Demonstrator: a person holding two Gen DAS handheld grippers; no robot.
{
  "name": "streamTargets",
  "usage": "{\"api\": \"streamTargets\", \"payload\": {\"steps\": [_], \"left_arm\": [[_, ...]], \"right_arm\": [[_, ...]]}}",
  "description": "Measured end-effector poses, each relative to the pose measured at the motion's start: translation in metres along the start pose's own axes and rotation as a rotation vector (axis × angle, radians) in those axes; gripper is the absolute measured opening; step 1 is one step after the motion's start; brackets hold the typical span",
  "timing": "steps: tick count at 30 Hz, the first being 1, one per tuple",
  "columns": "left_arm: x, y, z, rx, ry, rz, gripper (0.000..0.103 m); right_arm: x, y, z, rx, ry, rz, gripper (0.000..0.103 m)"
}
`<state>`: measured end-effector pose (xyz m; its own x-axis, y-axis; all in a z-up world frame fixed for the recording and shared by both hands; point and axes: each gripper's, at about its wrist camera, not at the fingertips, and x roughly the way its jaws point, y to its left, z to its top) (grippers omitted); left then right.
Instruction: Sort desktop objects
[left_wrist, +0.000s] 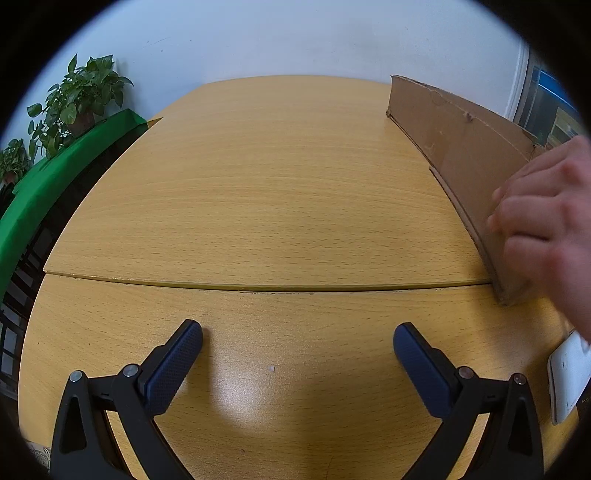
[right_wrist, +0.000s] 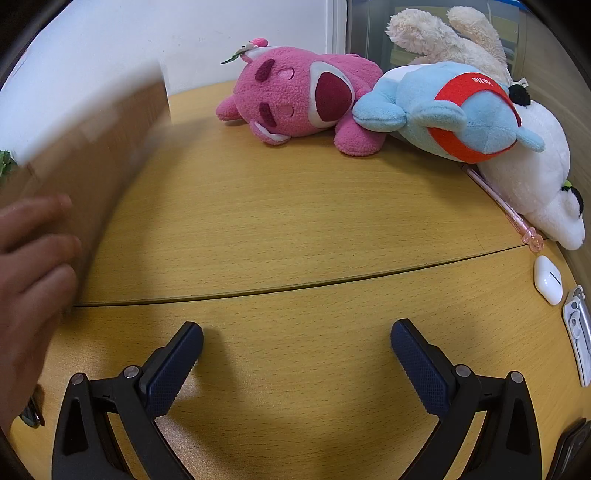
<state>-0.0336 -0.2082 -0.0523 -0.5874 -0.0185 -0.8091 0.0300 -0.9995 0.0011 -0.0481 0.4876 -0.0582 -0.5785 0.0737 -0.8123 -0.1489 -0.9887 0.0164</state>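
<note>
Your left gripper (left_wrist: 297, 341) and right gripper (right_wrist: 297, 339) hover, jaws apart, empty. Your bare hand (left_wrist: 546, 221) steadies the brown cardboard box (left_wrist: 458, 147); square it before fetching the pink plush toy (right_wrist: 295, 96) at the tabletop's (right_wrist: 295, 221) far edge.

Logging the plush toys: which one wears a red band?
The light blue plush toy, lying between the pink plush toy and the white plush toy; neither of those has a red band.

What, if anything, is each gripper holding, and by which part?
Nothing. The left gripper and right gripper are both open and empty; a bare hand rests against the cardboard box.
</note>
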Motion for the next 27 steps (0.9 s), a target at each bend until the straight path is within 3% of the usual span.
{"api": "streamTargets", "payload": {"steps": [27], "left_arm": [[-0.0005,-0.0014,-0.0015,-0.003,-0.001,0.003,0.103]], "right_arm": [[-0.0002,0.0008,-0.0008,0.001,0.000,0.000,0.103]]}}
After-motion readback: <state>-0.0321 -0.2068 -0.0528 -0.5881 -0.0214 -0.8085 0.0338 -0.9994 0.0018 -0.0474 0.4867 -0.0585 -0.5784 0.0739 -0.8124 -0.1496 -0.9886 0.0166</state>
